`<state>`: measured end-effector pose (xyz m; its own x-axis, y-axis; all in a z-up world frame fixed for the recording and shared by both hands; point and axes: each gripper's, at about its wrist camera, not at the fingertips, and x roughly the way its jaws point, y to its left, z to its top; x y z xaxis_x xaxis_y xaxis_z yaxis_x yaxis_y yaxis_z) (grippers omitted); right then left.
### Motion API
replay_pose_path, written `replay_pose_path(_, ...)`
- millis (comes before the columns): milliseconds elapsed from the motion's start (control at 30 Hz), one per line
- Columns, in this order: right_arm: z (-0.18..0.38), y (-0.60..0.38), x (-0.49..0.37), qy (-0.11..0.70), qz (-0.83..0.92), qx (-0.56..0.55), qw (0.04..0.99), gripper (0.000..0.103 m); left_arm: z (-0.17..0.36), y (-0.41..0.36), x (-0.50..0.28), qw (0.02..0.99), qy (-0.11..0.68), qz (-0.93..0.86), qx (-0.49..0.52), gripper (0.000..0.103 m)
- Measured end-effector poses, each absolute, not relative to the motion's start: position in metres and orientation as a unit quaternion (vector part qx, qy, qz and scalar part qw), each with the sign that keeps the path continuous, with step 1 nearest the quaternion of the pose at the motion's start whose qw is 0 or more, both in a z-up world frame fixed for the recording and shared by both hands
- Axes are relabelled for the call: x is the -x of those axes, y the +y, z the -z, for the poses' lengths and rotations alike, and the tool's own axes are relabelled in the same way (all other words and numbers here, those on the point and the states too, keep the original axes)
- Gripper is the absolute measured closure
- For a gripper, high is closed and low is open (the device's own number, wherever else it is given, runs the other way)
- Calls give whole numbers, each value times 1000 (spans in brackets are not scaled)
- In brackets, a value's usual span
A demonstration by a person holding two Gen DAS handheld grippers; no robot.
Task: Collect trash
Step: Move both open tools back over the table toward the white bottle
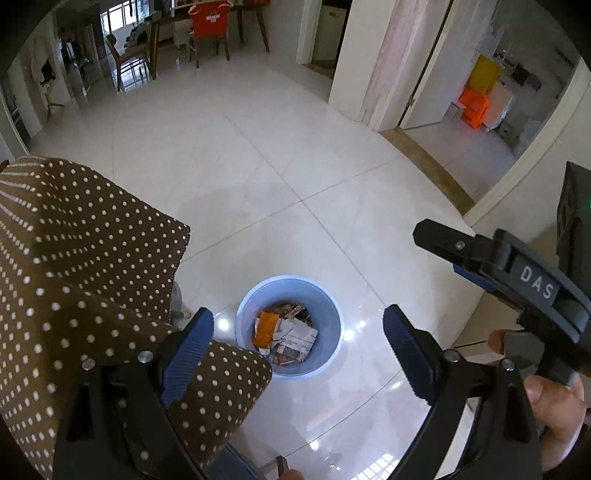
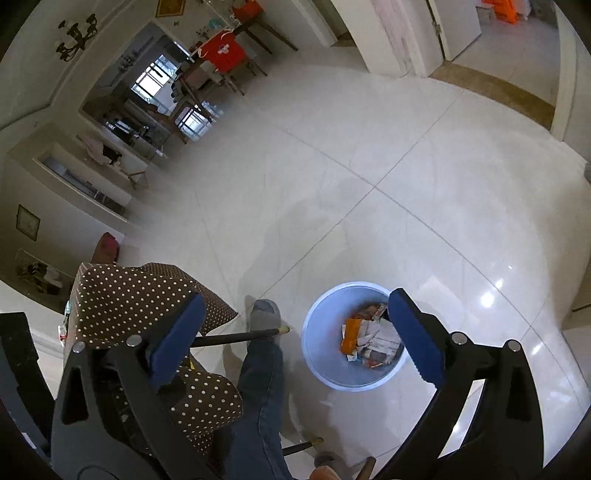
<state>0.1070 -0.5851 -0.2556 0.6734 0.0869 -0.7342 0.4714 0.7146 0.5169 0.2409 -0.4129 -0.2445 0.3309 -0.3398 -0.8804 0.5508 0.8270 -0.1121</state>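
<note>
A light blue round bin [image 1: 325,295] stands on the white tiled floor below both grippers. It holds crumpled paper and an orange wrapper [image 1: 266,326]. The bin [image 2: 321,362] also shows in the right wrist view with the same trash [image 2: 369,341] inside. My left gripper [image 1: 297,350] is open and empty, high above the bin. My right gripper [image 2: 295,339] is open and empty, also above the bin; its body [image 1: 517,273] shows at the right of the left wrist view, held by a hand.
A brown polka-dot cushioned chair [image 1: 74,277] stands left of the bin, also in the right wrist view [image 2: 147,295]. The person's leg in jeans and a grey sock [image 2: 264,314] is beside the bin. A dining table with chairs [image 1: 207,33] is far back. A doorway [image 1: 461,129] opens at right.
</note>
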Motion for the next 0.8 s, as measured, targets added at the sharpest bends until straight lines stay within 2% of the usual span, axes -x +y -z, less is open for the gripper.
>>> replay_pose_path(467,175,-538,-99,349,110,-301,881,6,158,-355,-209,846,438,299,-51,12)
replay_pose_path(800,112,-460,-118,325,64,-243,912,6,97,-263,-202,885,375,276,-7,11)
